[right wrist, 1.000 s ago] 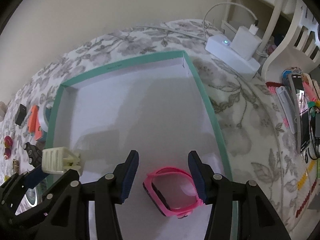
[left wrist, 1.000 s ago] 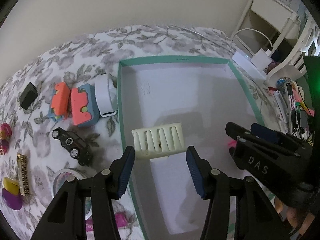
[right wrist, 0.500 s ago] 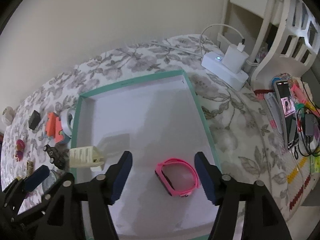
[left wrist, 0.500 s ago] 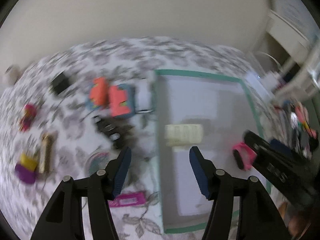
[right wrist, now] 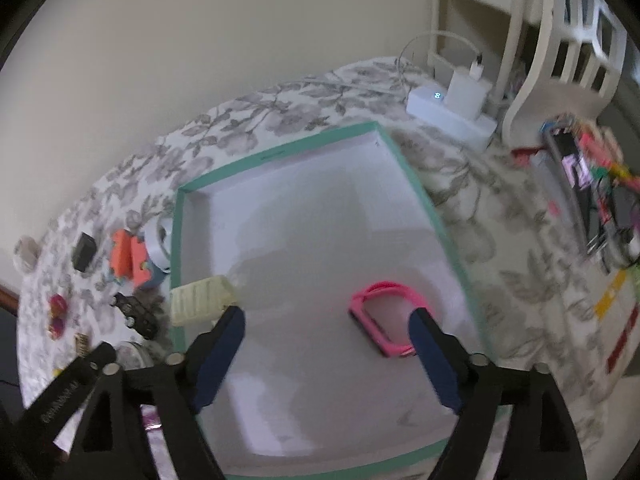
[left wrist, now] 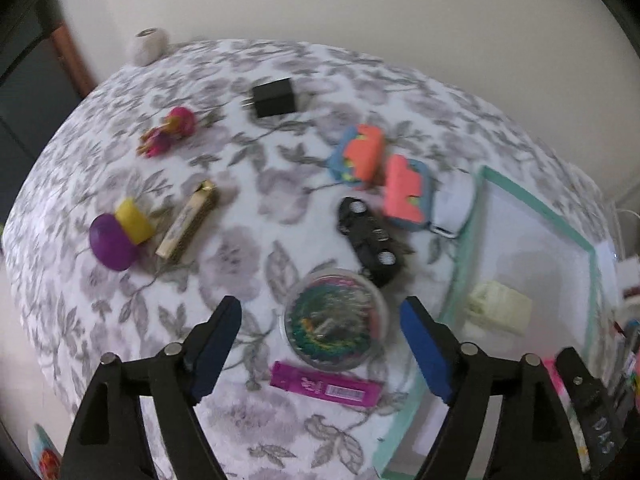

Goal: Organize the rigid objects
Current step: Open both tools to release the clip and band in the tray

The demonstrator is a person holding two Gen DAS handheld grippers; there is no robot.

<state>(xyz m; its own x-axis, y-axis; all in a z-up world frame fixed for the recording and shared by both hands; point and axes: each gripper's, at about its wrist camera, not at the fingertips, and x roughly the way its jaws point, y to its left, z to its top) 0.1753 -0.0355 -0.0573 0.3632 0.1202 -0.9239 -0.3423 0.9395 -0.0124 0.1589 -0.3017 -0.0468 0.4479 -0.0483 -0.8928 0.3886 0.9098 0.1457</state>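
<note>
My left gripper (left wrist: pixel 320 316) hangs over the flowered tablecloth, its jaws opening. A round clear tub of colourful clips (left wrist: pixel 336 320) lies below, between the fingers and untouched. Beyond it are a black toy car (left wrist: pixel 370 236), two orange-and-blue blocks (left wrist: pixel 360 156), a white band (left wrist: pixel 454 206) and a black charger (left wrist: pixel 274 98). My right gripper (right wrist: pixel 326 320) hovers over the teal-rimmed white tray (right wrist: pixel 436 216), jaws opening, nothing pressed. A pink watch (right wrist: pixel 382 320) lies on the tray floor by its right finger. A cream slotted rack (right wrist: pixel 200 300) sits at the tray's left wall.
A magenta pack (left wrist: pixel 324 388), a gold bar (left wrist: pixel 188 220), a purple-and-yellow toy (left wrist: pixel 116 236) and a pink toy (left wrist: pixel 172 130) lie on the cloth. A white power block with a charger (right wrist: pixel 452 112), a white chair and a cluttered cable heap (right wrist: pixel 592 200) stand right of the tray.
The left gripper swung left from the tray to over the cloth, rolling and widening its jaws. The right gripper rose slightly and widened; the pink watch stays on the tray floor.
</note>
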